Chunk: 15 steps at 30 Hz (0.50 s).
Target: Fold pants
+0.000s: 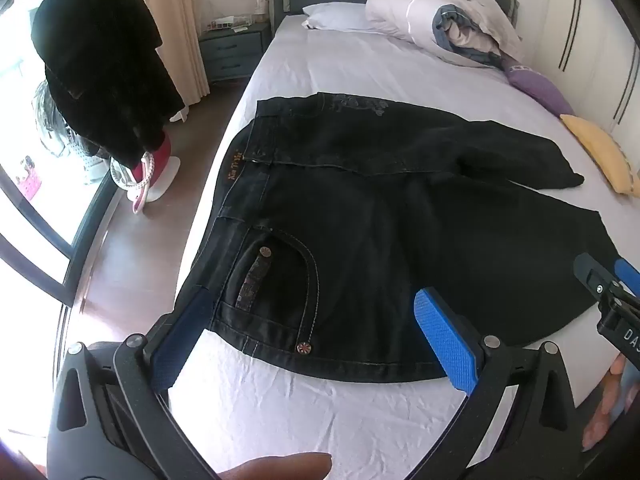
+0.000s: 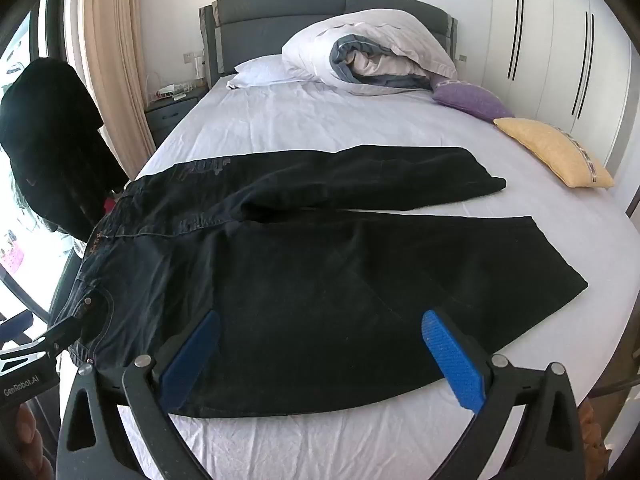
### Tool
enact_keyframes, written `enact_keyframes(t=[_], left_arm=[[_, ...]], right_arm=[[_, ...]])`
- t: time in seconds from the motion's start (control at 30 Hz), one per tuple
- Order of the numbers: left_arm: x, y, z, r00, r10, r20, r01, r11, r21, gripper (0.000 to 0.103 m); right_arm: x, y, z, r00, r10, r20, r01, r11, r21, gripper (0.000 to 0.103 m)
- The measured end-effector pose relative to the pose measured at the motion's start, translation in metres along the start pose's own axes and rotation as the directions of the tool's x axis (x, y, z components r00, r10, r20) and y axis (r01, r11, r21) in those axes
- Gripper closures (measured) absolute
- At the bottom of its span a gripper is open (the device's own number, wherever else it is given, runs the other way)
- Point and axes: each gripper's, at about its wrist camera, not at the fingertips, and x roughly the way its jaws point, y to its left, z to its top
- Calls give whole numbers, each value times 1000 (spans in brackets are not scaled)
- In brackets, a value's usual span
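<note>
Pants: black jeans [image 2: 304, 280] lie flat on the white bed sheet [image 2: 320, 120], waistband toward the window side, both legs running toward the wardrobe side. The far leg is shorter-looking and slightly bunched at its hem; the near leg is spread wide.
Left gripper [image 1: 308, 332]: jaws wide apart, holding nothing. It hovers over the near waistband corner, by the front pocket [image 1: 276, 276] with its rivets.
Right gripper [image 2: 320, 356]: jaws wide apart, empty. It sits over the near edge of the near leg, about mid-thigh.
Step in hand: by my reading, you are lining up the first fold, leg over leg. Nothing is pinched yet.
How to do it well: take the near edge in both tools at once, left at the waistband corner, right on the outer seam. Pinch both layers of denim, not only the top one. Lift level so the cloth does not sag between the tools, then carry it over onto the far leg and match the seams. Smooth the bunched far hem first if you can.
Risk: heavy denim may slip from a shallow pinch; bite deep.
Writing, waistband: a small orange stitched label [image 1: 233, 165], letters too blurred to read.
Writing, tools: "GenRobot.AI" [image 2: 21, 386] on the left tool's body as seen from the right wrist; "DAS" [image 1: 631, 339], cut off at the frame edge, on the right tool.
Hip print: a grey motif [image 1: 356, 104] on the far hip, no legible words.
</note>
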Motion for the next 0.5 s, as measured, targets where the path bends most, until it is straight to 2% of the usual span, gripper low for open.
enact_keyframes(t=[0.5], left_arm=[[0, 0, 0, 1000, -1, 10, 1, 1000, -3, 0]], right_arm=[[-1, -1, 2, 1000, -7, -4, 7, 1000, -5, 0]])
